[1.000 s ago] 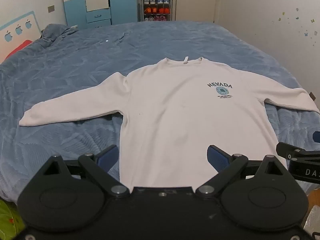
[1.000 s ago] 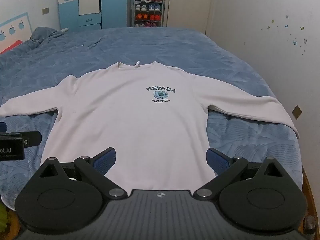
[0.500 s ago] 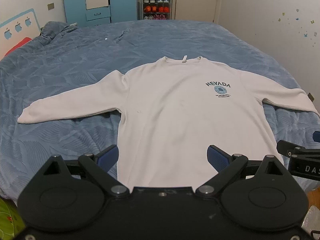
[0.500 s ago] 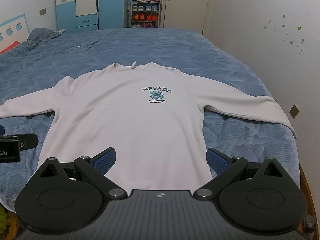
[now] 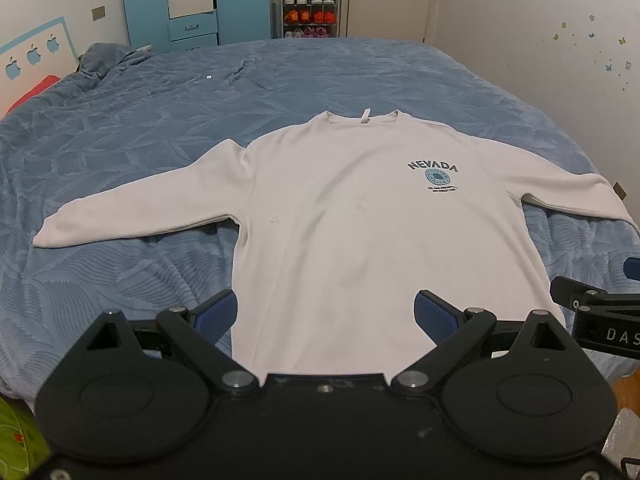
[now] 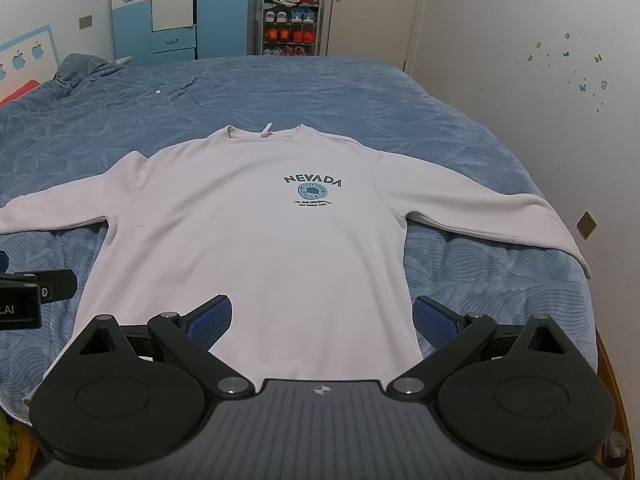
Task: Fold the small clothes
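A white long-sleeved sweatshirt (image 5: 352, 216) (image 6: 256, 240) printed NEVADA lies flat and face up on the blue bedspread (image 5: 160, 120), both sleeves spread out sideways, its hem toward me. My left gripper (image 5: 326, 312) hovers open above the hem's left half, nothing between its blue pads. My right gripper (image 6: 324, 316) is open too, above the hem's right half. Each gripper shows at the edge of the other's view.
The bedspread (image 6: 400, 104) covers the whole bed. A white wall (image 6: 520, 60) runs close along its right side. A blue wardrobe (image 5: 176, 0), a shoe rack (image 5: 310, 4) and a door (image 6: 372, 4) stand beyond the far end. A rumpled pillow (image 5: 108, 56) lies far left.
Both views have pulled back and risen slightly, so the sweatshirt sits a little lower and farther in frame. The sweatshirt has not moved and both grippers stay open.
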Demonstrator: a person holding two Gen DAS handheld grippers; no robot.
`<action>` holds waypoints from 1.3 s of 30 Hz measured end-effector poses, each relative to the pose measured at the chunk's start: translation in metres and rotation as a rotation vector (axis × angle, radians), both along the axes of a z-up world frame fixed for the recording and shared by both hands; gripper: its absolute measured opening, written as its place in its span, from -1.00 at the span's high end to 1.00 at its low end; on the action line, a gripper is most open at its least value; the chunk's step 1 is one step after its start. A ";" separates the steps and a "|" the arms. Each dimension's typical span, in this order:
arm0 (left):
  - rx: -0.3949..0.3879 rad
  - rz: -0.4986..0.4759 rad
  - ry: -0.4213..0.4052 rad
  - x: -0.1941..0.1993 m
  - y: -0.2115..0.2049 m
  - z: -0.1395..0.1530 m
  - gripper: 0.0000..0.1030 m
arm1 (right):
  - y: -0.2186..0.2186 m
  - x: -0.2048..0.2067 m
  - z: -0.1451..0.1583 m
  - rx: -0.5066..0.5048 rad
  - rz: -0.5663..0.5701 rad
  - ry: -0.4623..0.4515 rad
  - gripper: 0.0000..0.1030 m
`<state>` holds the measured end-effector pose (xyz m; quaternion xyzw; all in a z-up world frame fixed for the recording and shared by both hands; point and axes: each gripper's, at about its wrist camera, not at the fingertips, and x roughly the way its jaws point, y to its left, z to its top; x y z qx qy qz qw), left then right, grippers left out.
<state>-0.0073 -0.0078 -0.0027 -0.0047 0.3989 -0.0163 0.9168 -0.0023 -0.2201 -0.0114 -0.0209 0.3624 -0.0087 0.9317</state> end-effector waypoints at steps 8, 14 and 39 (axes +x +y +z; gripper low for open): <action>-0.003 0.001 0.000 0.000 -0.001 0.001 -0.91 | 0.001 0.001 0.002 -0.005 0.002 0.000 -1.00; -0.006 -0.001 -0.002 -0.001 0.000 0.002 -0.91 | 0.002 0.000 0.002 -0.011 0.001 -0.001 -1.00; -0.026 -0.007 0.006 -0.001 0.002 0.000 -0.91 | 0.007 -0.005 0.004 -0.026 0.008 0.001 -1.00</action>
